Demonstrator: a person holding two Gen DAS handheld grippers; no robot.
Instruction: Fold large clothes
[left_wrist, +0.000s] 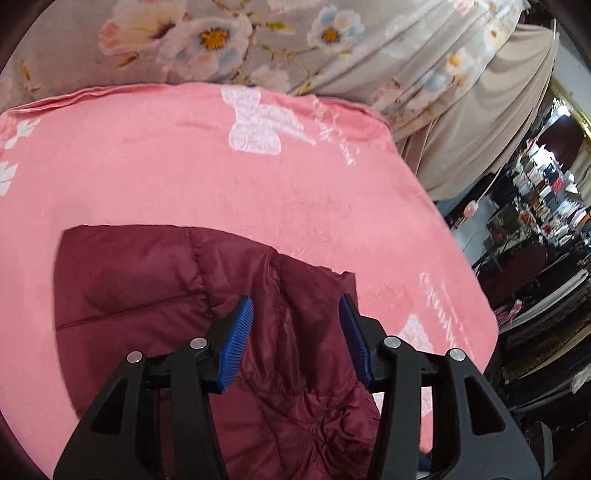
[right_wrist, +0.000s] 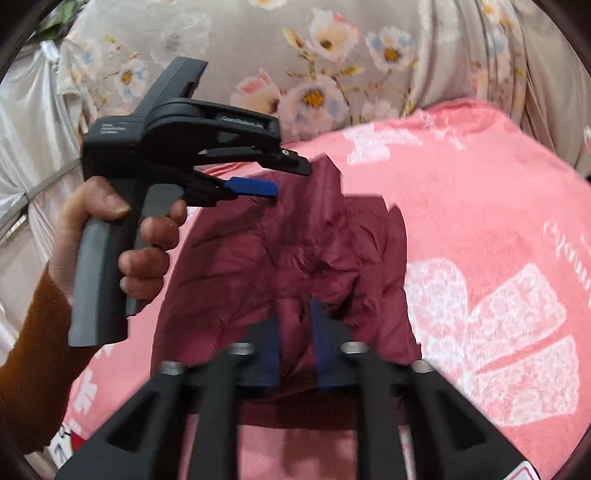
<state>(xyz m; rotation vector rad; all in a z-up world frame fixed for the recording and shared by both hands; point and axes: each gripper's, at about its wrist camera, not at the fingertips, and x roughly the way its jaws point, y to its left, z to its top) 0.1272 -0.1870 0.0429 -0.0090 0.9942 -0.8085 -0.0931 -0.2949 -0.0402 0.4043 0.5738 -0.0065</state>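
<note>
Right claw (right_wrist: 295, 343) motion-blurred

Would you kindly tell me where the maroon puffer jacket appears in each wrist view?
Left wrist: the maroon puffer jacket fills the lower centre, under the open left claw.
Right wrist: it lies centre, running down to the right claw.
Shared landmark: the pink fleece blanket beneath it.
</note>
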